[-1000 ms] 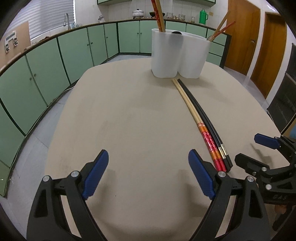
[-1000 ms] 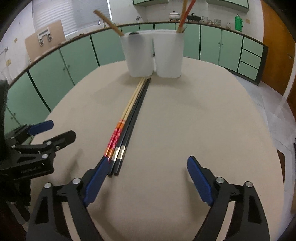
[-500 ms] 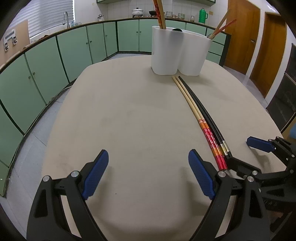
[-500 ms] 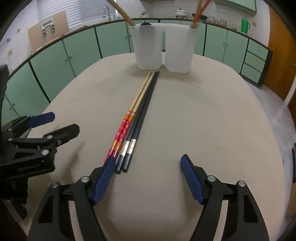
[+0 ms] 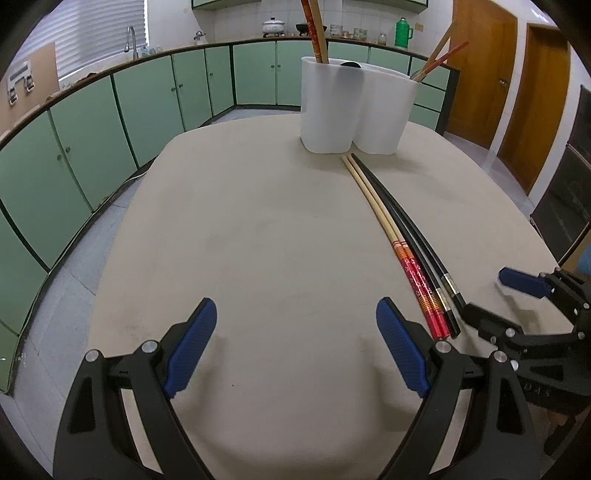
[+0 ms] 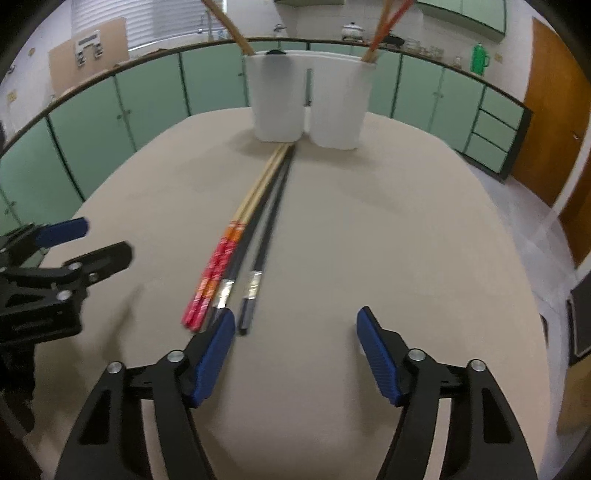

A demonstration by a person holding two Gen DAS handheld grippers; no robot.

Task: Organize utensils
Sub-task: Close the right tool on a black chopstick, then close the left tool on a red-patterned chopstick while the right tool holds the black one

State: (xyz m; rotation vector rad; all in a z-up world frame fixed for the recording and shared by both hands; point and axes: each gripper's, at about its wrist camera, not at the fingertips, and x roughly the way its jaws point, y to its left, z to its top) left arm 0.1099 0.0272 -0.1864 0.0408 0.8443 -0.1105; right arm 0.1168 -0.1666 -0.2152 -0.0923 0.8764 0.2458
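Note:
Two pairs of chopsticks lie side by side on the beige table (image 5: 258,258): a bamboo pair with red ends (image 5: 391,236) (image 6: 236,236) and a black pair (image 5: 417,236) (image 6: 266,236). Their tips point at a white two-compartment holder (image 5: 347,110) (image 6: 306,103) that has chopsticks standing in it. My left gripper (image 5: 295,347) is open and empty, left of the chopstick handles. My right gripper (image 6: 295,354) is open just behind the handle ends, its left pad (image 6: 214,358) beside the black pair's ends. Each gripper shows in the other's view (image 5: 517,306) (image 6: 66,251).
Green cabinets (image 5: 110,118) curve round the room behind the table. A green flask (image 5: 402,33) and pots stand on the far counter. Wooden doors (image 5: 524,96) are on the right.
My right gripper has moved forward and right, closer to the chopstick handle ends. The black pair's ends have spread slightly apart. My left gripper has barely moved.

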